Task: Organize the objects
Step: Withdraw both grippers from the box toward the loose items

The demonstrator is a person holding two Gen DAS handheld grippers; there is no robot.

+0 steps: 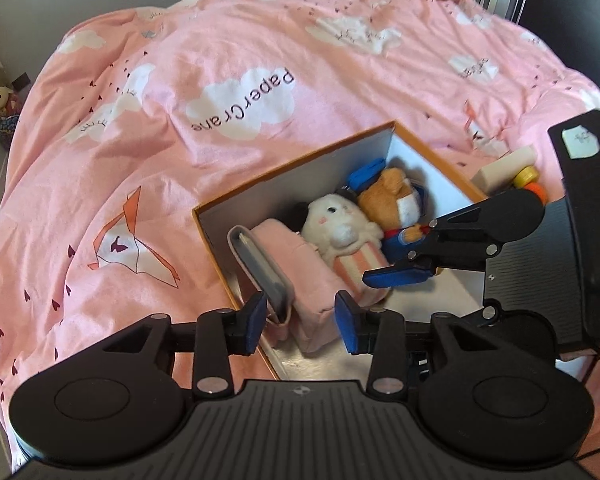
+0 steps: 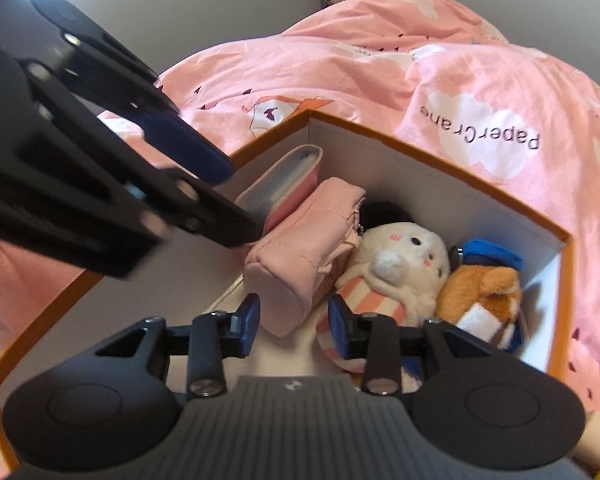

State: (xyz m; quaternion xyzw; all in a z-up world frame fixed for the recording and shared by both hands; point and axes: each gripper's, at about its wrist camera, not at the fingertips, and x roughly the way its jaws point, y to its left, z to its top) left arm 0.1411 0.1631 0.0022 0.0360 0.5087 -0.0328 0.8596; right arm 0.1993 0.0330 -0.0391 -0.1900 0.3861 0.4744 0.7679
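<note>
While both hand-held grippers, left [image 1: 302, 322] and right [image 2: 293, 326], hover with jaws apart, the pink pouch [image 2: 306, 254] lies in the orange box [image 2: 428, 146], left of the white plush [image 2: 396, 272].

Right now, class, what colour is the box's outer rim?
Orange, with white inner walls; the box shows best in the right wrist view.

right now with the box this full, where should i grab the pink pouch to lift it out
Grip the pink pouch across its near end, coming from above with the right tongs. That end faces the bare patch of box floor; its long sides are hemmed in by the case and white plush.
</note>
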